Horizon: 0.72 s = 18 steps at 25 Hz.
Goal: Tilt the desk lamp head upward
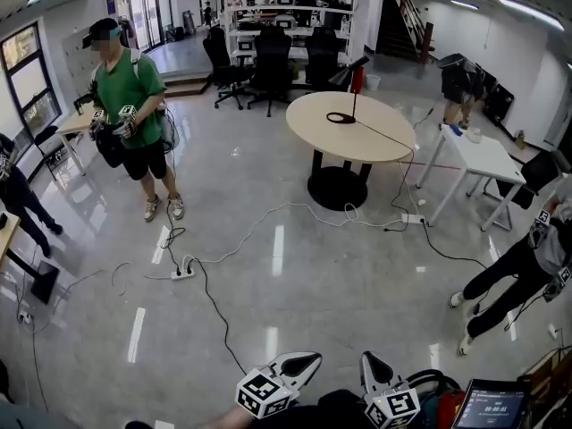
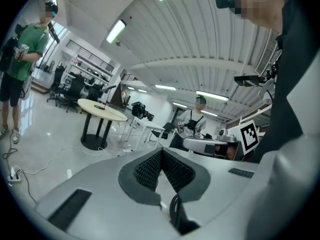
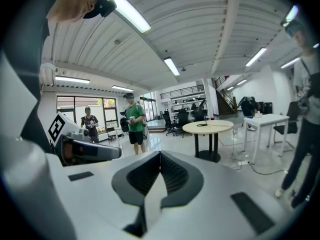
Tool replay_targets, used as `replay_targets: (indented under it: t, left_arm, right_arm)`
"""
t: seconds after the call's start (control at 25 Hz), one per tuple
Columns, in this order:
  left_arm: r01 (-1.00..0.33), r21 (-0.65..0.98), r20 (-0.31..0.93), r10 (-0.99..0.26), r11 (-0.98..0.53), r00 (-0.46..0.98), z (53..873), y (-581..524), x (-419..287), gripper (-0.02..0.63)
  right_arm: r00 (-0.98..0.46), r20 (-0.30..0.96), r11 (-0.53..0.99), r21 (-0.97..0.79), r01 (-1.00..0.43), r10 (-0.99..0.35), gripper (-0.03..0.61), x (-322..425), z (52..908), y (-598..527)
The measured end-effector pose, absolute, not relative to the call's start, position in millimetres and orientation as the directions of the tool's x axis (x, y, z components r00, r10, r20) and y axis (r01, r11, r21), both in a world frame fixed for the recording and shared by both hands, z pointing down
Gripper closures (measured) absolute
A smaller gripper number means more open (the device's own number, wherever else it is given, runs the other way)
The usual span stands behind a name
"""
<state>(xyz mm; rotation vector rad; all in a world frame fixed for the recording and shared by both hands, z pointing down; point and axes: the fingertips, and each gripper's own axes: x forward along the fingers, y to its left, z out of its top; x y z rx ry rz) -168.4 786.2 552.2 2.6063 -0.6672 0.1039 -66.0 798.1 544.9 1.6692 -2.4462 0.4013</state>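
The desk lamp (image 1: pixel 354 82) stands far ahead on a round beige table (image 1: pixel 375 141); it has a thin black stem, a red part and a ring base. Its cord trails off the table to the right. The same table (image 2: pixel 102 109) is small and distant in the left gripper view, and the table (image 3: pixel 207 127) sits mid-distance in the right gripper view. My left gripper (image 1: pixel 304 361) and right gripper (image 1: pixel 368 362) are at the bottom edge of the head view, side by side, far from the lamp. The left gripper (image 2: pixel 161 151) and right gripper (image 3: pixel 160 154) are both shut with nothing between them.
A person in a green shirt (image 1: pixel 130 105) stands at the left holding grippers. Cables and a power strip (image 1: pixel 183 273) cross the floor between me and the table. A white table (image 1: pixel 483 155) and another person (image 1: pixel 527 266) are at the right. Office chairs (image 1: pixel 268 65) stand behind.
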Motion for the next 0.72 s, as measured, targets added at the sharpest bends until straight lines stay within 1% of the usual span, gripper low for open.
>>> replay_targets:
  t: [0.16, 0.32, 0.52, 0.72]
  left_arm:
    - [-0.465, 0.418, 0.188, -0.426, -0.780, 0.885, 558, 779, -172, 0.609]
    - [-0.480, 0.415, 0.210, -0.432, -0.773, 0.877, 563, 766, -166, 0.609]
    - [-0.540, 0.368, 0.255, -0.476, -0.757, 0.841, 564, 728, -159, 0.609]
    - [-0.597, 0.305, 0.256, -0.540, -0.742, 0.801, 548, 668, -138, 0.609]
  right_arm:
    - [-0.340, 0.291, 0.309, -0.146, -0.940, -0.894, 0.574, -65, 551, 794]
    - [-0.358, 0.293, 0.322, -0.165, -0.932, -0.886, 0.574, -61, 557, 776]
    - [-0.409, 0.257, 0.360, -0.218, -0.907, -0.876, 0.574, -54, 557, 730]
    - [-0.464, 0.216, 0.415, -0.238, -0.878, -0.859, 0.574, -33, 547, 661]
